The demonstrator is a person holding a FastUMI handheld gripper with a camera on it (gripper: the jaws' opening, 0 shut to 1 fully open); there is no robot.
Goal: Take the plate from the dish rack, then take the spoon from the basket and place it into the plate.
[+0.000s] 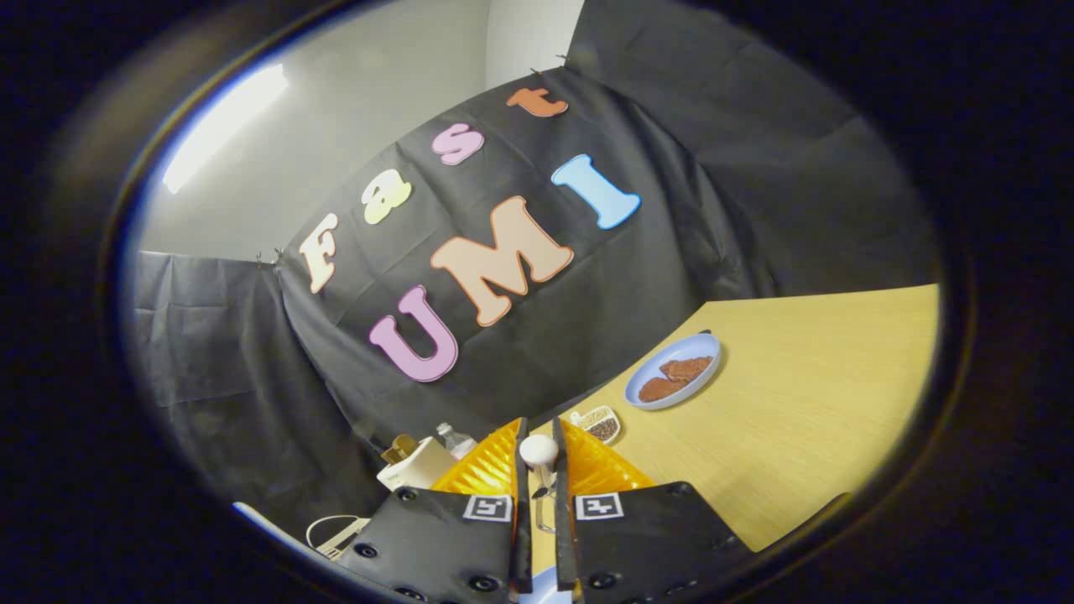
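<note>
Black cloth walls the booth behind a pale wooden tabletop [805, 403]. Nearest the camera, the gripper [538, 470] holds its two fingers almost together, clamped on the thin handle of the spoon [538, 453]. The spoon stands upright between the fingers, its pale rounded end rising just above their tips. A small patch of light blue shows low down between the finger bases; what it is cannot be told. Directly behind the fingers, on both sides, stands the orange ribbed basket [600, 466]. Beside the basket, a white box [415, 466] and a clear bottle [457, 440] stand near the cloth. Just beyond the basket lies a small dish [600, 424] of dark grains. Farther out on the tabletop rests a blue plate [675, 369] carrying two brown pieces.
</note>
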